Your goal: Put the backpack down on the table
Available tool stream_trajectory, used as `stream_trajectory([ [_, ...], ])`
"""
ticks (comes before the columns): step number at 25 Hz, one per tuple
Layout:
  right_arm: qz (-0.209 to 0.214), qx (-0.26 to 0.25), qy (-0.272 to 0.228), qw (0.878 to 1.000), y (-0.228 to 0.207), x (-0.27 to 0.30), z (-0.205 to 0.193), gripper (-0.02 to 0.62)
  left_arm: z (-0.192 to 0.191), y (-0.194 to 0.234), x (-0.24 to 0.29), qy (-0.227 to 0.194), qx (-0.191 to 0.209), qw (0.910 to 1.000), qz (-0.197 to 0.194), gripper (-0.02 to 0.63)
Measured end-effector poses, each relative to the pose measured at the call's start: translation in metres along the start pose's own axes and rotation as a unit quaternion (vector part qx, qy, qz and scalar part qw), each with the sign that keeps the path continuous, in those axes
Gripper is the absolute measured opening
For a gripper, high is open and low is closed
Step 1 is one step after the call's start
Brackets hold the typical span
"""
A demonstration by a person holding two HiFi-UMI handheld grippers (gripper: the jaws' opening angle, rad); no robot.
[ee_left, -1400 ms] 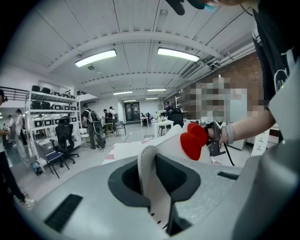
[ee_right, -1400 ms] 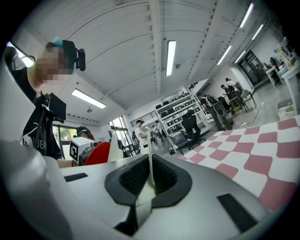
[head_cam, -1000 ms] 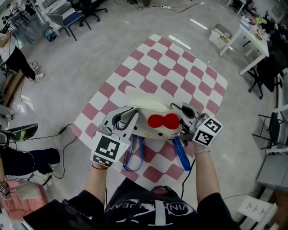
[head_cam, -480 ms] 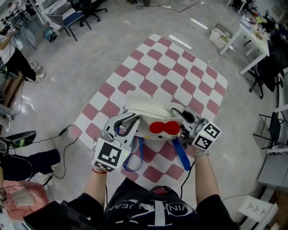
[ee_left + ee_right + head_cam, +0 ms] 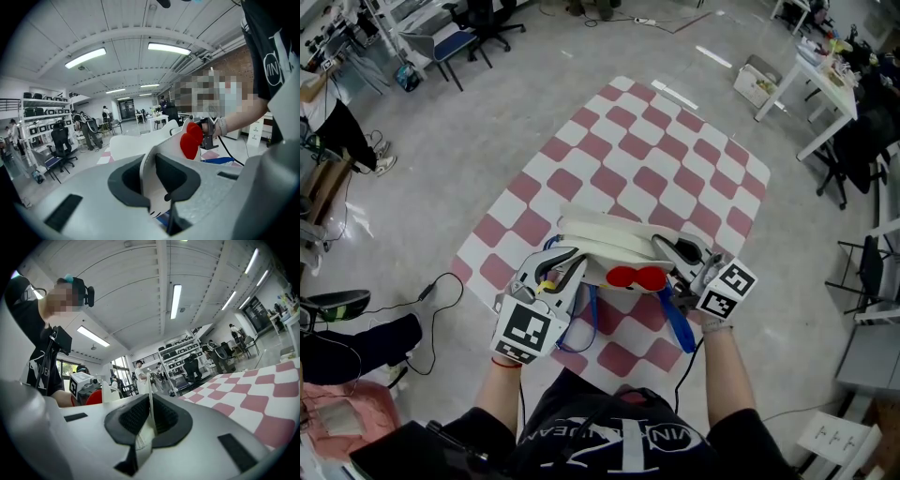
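the backpack (image 5: 602,242), white with a red bow (image 5: 636,277) on its front, hangs between the two hand-held grippers over the near part of the table (image 5: 675,159), which is covered in a red-and-white checked cloth. from the head view it looks to be held just above the cloth, though i cannot tell for sure whether its underside touches.

the left hand-held gripper (image 5: 565,269) is at the backpack's left side. in the left gripper view its jaws (image 5: 157,182) are pressed close on a thin white edge of the bag, which stands upright between the dark pads, and the red bow (image 5: 190,139) shows beyond it. the right hand-held gripper (image 5: 682,272) is at the backpack's right side. in the right gripper view its jaws (image 5: 149,417) are likewise nipped on a thin pale edge of the bag, with the checked table (image 5: 272,399) stretching off to the right.

two blue straps (image 5: 676,322) dangle from the bag's near side, one below each hand-held gripper, towards the person's body. the marker cubes of both hand-held grippers face up at the camera.

around the table lies a grey floor (image 5: 487,122). a black cable (image 5: 441,289) runs across it at the left, a white desk (image 5: 825,82) stands at the upper right, and office chairs (image 5: 483,17) stand at the upper left.
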State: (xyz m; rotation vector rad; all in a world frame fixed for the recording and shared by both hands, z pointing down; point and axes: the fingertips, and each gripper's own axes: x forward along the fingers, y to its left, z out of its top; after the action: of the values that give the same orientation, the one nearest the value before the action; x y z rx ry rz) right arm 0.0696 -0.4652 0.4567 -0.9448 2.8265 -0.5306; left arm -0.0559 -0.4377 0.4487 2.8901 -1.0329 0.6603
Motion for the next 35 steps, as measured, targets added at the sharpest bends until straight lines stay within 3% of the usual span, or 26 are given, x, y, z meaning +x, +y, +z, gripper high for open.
stream_trajectory([
  [14, -0.012, -0.07, 0.053, 0.996, 0.019, -0.008, -0.009, 0.012, -0.008, -0.014, -0.012, 0.012, 0.011, 0.9998, 0.008, 0.057],
  [28, -0.027, -0.096, 0.079, 0.992, 0.028, -0.015, -0.014, 0.012, -0.016, -0.027, -0.017, 0.019, 0.018, 0.9997, 0.001, 0.058],
  [35, -0.048, -0.111, 0.082, 0.989, 0.029, -0.015, -0.008, 0.012, -0.014, -0.026, -0.02, 0.023, 0.024, 0.9992, 0.021, 0.058],
])
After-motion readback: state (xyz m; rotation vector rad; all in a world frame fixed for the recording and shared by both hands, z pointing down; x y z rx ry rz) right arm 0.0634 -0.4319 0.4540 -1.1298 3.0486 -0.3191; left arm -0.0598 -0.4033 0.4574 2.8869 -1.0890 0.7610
